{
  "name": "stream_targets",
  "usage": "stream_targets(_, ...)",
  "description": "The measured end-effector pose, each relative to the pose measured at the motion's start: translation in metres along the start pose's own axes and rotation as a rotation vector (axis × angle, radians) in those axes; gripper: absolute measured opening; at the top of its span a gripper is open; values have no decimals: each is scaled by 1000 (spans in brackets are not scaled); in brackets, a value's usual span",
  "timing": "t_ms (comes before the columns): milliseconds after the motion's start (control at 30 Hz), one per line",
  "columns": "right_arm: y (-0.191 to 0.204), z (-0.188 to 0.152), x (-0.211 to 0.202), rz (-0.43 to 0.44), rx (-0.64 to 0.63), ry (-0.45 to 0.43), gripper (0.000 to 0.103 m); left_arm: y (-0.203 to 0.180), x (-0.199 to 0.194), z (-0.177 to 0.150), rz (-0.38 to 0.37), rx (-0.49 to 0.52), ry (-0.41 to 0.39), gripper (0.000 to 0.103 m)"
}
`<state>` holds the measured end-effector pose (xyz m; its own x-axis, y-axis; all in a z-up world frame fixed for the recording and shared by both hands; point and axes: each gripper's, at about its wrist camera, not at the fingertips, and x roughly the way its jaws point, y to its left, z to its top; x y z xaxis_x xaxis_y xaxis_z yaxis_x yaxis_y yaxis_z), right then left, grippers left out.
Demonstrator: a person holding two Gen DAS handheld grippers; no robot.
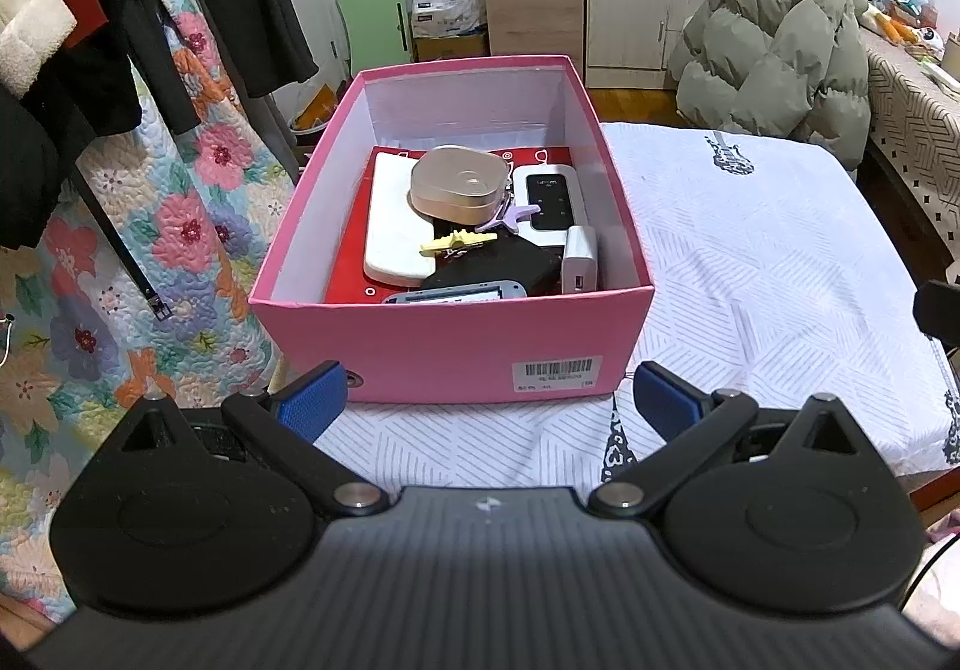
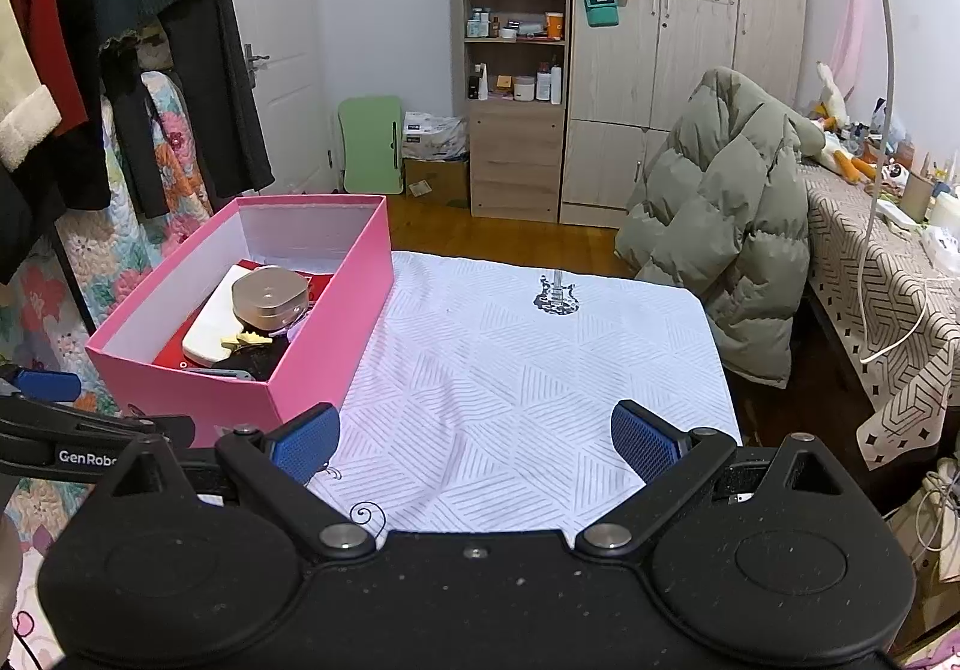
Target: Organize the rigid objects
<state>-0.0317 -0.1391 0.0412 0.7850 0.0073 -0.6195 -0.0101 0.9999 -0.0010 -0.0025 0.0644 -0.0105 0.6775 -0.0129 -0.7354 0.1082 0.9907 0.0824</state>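
A pink box (image 1: 444, 346) stands on a table under a white cloth (image 1: 750, 274). Inside it lie several rigid objects: a beige rounded case (image 1: 459, 184), a white flat slab (image 1: 396, 226), a white device with a black panel (image 1: 549, 202), a small white charger (image 1: 579, 259), a yellow clip (image 1: 459, 242) and a black pouch (image 1: 498, 265). My left gripper (image 1: 489, 400) is open and empty, just in front of the box's near wall. My right gripper (image 2: 474, 442) is open and empty over the cloth, to the right of the box (image 2: 324, 334). The left gripper's finger (image 2: 45, 383) shows at the right wrist view's left edge.
A green puffer jacket (image 2: 720, 226) hangs over a chair beyond the table's far right corner. Clothes (image 1: 90, 10) and a floral quilt (image 1: 120, 262) hang to the left. A shelf unit (image 2: 516, 70) and wardrobe stand at the back. A cluttered side table (image 2: 888, 250) is on the right.
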Motion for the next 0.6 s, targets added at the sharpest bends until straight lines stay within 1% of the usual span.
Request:
stream_targets(200,1,-2,1,7,-14,9,99,-1,-2,0,21,6,-18,103)
stream_targets(600,4,-3,3,-8,-26,16,99,1,1,-3,5,1,-15,103)
